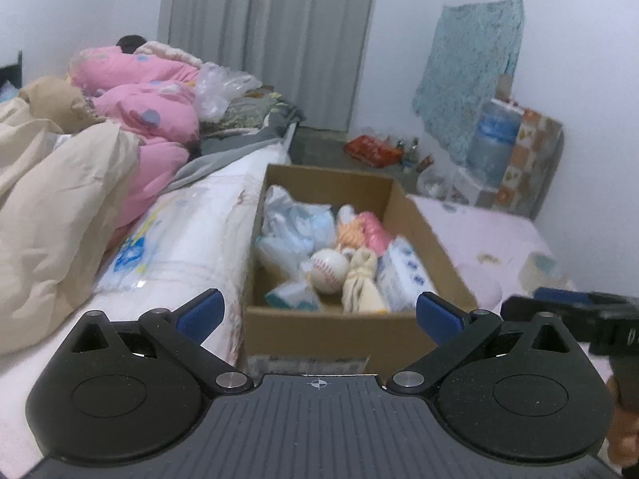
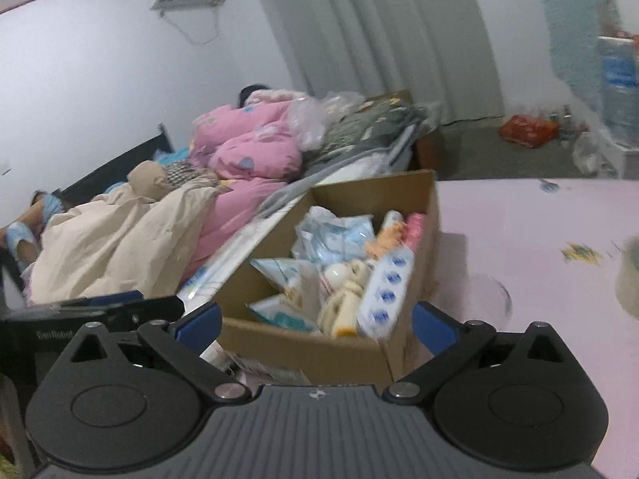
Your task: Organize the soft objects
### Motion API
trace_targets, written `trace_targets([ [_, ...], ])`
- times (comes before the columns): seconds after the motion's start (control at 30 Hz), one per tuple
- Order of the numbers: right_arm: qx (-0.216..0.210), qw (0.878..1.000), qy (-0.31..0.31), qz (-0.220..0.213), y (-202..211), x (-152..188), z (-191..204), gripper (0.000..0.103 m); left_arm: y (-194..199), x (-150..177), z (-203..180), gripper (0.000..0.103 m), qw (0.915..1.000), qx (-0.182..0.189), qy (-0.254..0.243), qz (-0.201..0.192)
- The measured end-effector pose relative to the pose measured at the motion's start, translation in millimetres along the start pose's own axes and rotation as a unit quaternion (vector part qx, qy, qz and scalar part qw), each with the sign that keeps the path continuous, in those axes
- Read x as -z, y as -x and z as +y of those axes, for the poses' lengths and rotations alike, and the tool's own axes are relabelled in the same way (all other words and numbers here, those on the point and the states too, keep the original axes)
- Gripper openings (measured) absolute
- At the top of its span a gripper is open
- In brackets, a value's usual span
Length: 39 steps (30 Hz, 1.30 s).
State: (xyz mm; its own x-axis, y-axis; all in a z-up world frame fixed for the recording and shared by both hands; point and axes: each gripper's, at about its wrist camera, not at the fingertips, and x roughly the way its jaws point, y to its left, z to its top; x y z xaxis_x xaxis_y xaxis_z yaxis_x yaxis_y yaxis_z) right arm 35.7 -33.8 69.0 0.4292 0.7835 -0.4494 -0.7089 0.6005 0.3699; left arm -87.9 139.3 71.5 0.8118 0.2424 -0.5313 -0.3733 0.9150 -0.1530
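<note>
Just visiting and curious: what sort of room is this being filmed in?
Most likely a lived-in bedroom: a bed piled with a pink duvet, grey curtains on the far wall, and a wall air conditioner.

A home bedroom, rumpled pink quilt (image 1: 147, 111) and beige cloth (image 1: 60, 207) heaped on the bed, grey floor-length curtains (image 1: 271, 40), wall-mounted white air conditioner (image 2: 185, 0)

A pink-covered table (image 2: 519, 219) carries an open cardboard box (image 2: 303, 343) at its left edge and a tape roll (image 2: 629, 279).
</note>
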Motion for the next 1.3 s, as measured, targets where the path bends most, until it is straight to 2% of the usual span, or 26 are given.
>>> trace_targets([
  [0.13, 0.053, 0.999, 0.011, 0.006, -0.4, 28.0, 9.0, 0.054, 3.0, 11.4, -9.3, 0.103, 0.9993, -0.034, -0.008, 0.013],
  [0.23, 0.092, 0.994, 0.052, 0.017, -5.2, 38.3, 21.6, 0.054, 3.3, 17.8, -11.3, 0.103, 0.9983, -0.055, -0.004, 0.018],
  [0.4, 0.127, 0.988, 0.094, -0.005, -0.6, 46.4, 36.6, 0.054, -0.4, 22.8, -21.3, 0.103, 0.9932, -0.107, -0.033, 0.031],
  [0.53, 0.135, 0.985, 0.104, -0.021, 2.6, 52.7, 41.9, 0.054, 3.8, 21.8, -25.4, 0.103, 0.9939, -0.094, -0.050, 0.025],
  [0.67, 0.135, 0.986, 0.095, -0.037, 11.2, 57.1, 39.7, 0.054, 5.0, 18.5, -26.3, 0.103, 0.9954, -0.082, -0.047, 0.016],
  [0.87, 0.170, 0.975, 0.104, -0.101, 26.8, 61.4, 39.8, 0.054, 13.4, 13.1, -23.1, 0.103, 0.9980, -0.059, -0.018, -0.016],
  [0.97, 0.169, 0.973, 0.098, -0.124, 31.5, 59.2, 37.9, 0.054, 18.5, 11.3, -23.7, 0.103, 0.9978, -0.054, -0.014, -0.036],
  [1.13, 0.147, 0.983, 0.059, -0.095, 28.1, 46.6, 29.1, 0.054, 15.9, 11.0, -24.2, 0.103, 0.9979, -0.055, -0.013, -0.030],
  [1.3, 0.154, 0.987, 0.010, -0.041, 4.4, 39.9, 17.7, 0.054, -3.2, 12.3, -26.4, 0.103, 0.9943, -0.103, -0.018, 0.021],
])
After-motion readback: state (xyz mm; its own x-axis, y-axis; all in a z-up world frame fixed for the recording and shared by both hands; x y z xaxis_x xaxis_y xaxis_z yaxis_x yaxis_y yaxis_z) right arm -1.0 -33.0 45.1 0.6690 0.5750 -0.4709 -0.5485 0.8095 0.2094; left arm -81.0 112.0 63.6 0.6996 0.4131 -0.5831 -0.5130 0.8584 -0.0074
